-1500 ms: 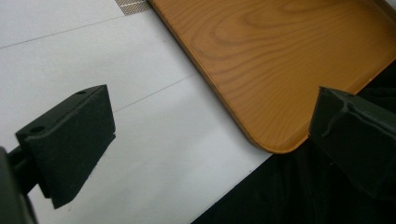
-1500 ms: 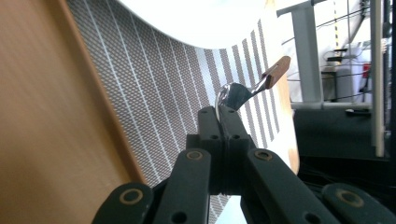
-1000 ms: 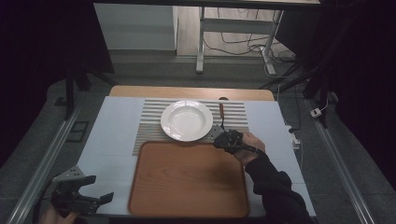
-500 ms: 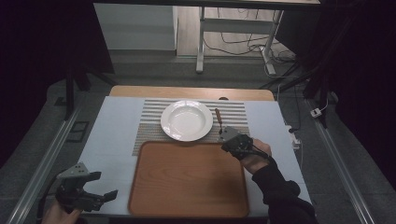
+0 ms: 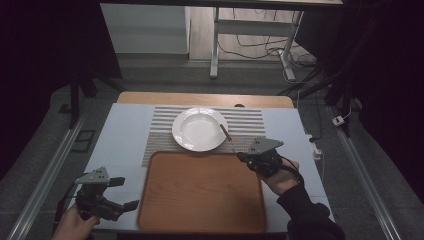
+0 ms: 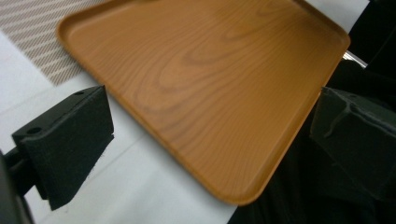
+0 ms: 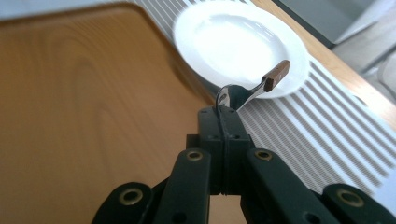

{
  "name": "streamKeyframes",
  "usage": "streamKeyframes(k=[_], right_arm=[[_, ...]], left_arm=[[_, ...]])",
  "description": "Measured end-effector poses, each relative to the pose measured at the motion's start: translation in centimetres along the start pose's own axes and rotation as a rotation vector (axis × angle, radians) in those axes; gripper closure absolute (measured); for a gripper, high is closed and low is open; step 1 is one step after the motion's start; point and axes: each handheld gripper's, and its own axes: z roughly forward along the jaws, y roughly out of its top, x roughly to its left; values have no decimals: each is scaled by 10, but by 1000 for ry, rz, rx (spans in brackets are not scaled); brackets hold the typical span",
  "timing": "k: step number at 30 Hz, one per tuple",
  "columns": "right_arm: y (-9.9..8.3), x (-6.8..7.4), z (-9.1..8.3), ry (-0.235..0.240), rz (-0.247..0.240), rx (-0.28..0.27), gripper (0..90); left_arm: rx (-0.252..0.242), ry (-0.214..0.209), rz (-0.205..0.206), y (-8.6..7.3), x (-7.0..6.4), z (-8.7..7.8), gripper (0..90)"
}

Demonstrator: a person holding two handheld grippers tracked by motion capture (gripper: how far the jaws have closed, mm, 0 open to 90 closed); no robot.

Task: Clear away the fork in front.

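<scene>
Two hand-held grippers are what I am working with at this worktop, and they sit well apart. My right hand-held gripper has its jaws pressed together on the metal end of a spoon. The utensil has a bright curved metal part at the jaws and a brown wooden handle that sticks up and away from them. In the right gripper view the handle tip shows against the near rim of the white plate; I cannot tell whether it touches the rim. From the high view I see the right hand-held gripper at the far right corner of the wooden tray, with the spoon slanting over the plate's right edge. The plate rests on a striped placemat, just beyond the tray's far edge.

My left hand-held gripper is at the near left corner of the worktop, just beside the tray's left edge. Its jaws are spread wide and hold nothing. In the left gripper view the two black pads frame a corner of the tray, which lies flat with its wood grain plain to see. A strip of the placemat shows beyond the tray's far corner.
</scene>
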Motion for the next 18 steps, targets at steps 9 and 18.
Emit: streamKeyframes(k=[9, 18], right_arm=[[-4, 6, -15, 142, 82, -90, 899], [-6, 19, -19, 255, 97, -109, 899]], left_arm=[[-4, -18, 62, 21, 0, 14, 0], [53, -18, 161, 44, -9, 33, 0]])
